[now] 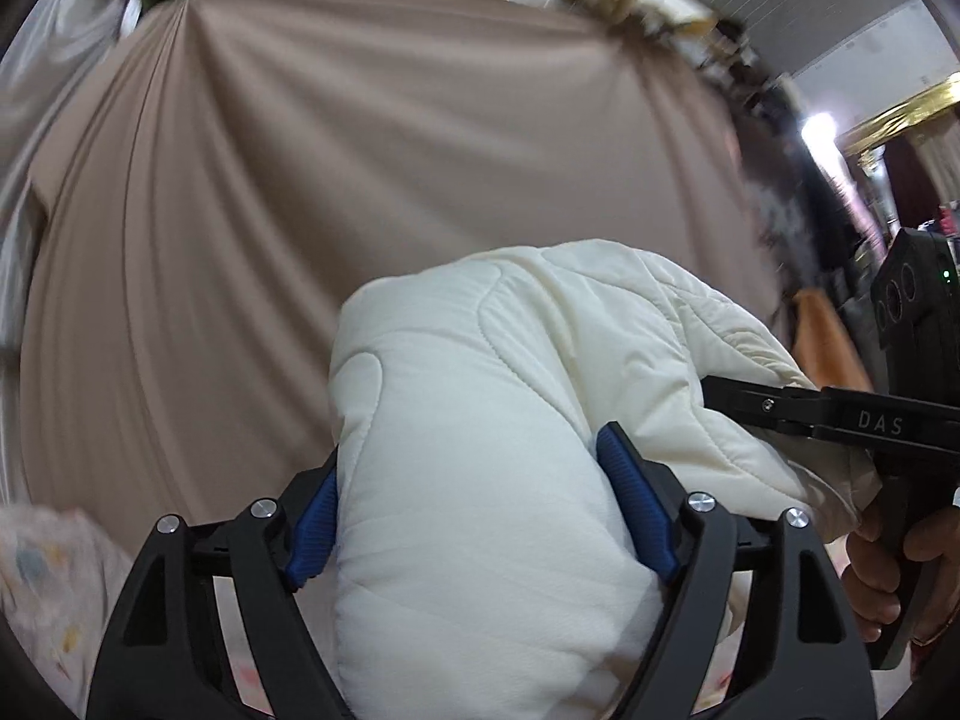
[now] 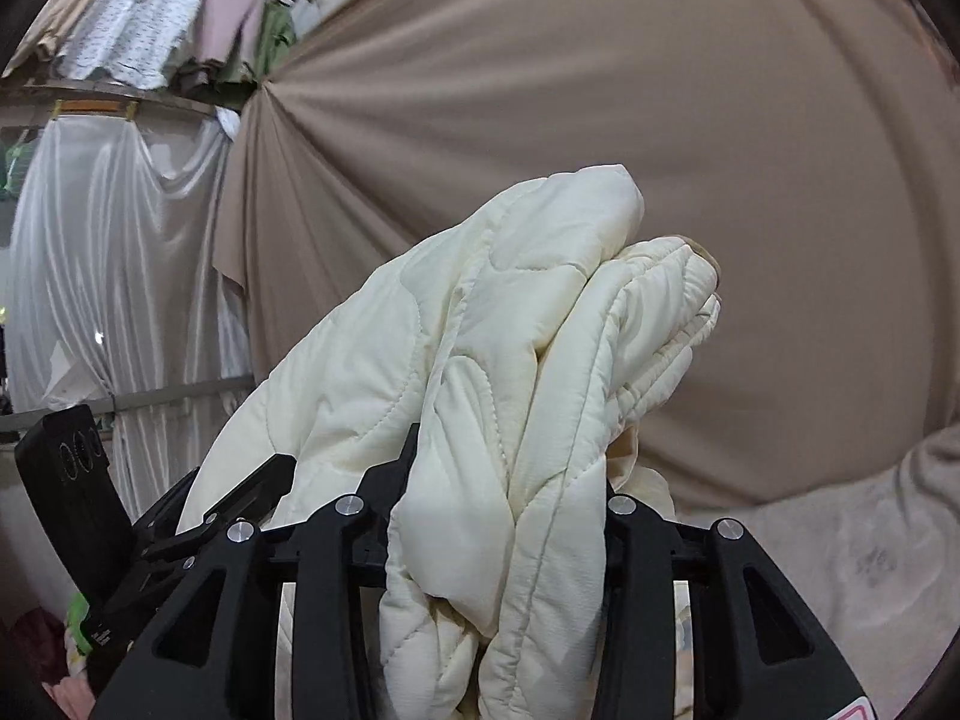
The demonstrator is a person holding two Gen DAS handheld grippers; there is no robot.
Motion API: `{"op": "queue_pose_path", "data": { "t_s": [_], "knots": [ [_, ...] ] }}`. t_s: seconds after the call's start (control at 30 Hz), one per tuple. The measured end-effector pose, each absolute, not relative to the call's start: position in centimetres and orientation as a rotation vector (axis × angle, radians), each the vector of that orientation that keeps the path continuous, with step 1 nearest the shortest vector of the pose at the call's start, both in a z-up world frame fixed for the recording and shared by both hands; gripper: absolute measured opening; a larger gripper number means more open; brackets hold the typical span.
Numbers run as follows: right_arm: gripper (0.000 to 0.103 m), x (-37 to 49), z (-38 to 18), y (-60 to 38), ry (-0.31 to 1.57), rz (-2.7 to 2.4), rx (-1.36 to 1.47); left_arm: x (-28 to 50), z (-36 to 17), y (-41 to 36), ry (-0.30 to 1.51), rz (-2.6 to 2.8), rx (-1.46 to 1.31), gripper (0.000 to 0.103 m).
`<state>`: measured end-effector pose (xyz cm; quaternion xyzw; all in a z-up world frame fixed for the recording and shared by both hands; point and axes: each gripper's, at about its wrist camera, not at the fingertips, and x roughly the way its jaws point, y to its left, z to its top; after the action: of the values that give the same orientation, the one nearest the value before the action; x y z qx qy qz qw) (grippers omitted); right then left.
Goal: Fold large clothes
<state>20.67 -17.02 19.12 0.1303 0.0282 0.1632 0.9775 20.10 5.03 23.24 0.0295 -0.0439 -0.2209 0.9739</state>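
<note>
A taupe backdrop cloth (image 2: 660, 138) is stretched behind the work area, gathered at one corner. A white curtain (image 2: 114, 252) is hung beside it (garments (image 2: 150, 30) are suspended above, blurred).

Left wrist view: mounted behind the left gripper (image 1: 468, 498), looking level along its fingers, very near the cream quilted garment (image 1: 492, 408) bulging ahead between them. Right wrist view: set likewise behind the right gripper (image 2: 510, 480), equally close. Shared: the same garment, the beige draped cloth (image 1: 360, 150) beyond, and each opposite tool at the frame edge.
</note>
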Motion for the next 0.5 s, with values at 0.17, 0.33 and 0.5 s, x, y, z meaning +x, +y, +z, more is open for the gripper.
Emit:
{"op": "queue_pose_path", "data": {
  "t_s": [0.17,0.33,0.5],
  "knots": [
    [0.039,33.1,2.1,-16.0,0.518,0.288,0.396,30.6,9.4,4.7,0.302,-0.335,0.133,0.061],
    [0.063,33.1,-4.6,-15.9,0.61,0.309,0.446,31.4,4.0,6.9,0.478,-0.316,0.101,0.089],
    [0.067,31.4,-3.1,-18.7,0.658,0.319,0.579,30.7,5.7,9.8,0.643,-0.357,-0.093,0.093]
  ]
}}
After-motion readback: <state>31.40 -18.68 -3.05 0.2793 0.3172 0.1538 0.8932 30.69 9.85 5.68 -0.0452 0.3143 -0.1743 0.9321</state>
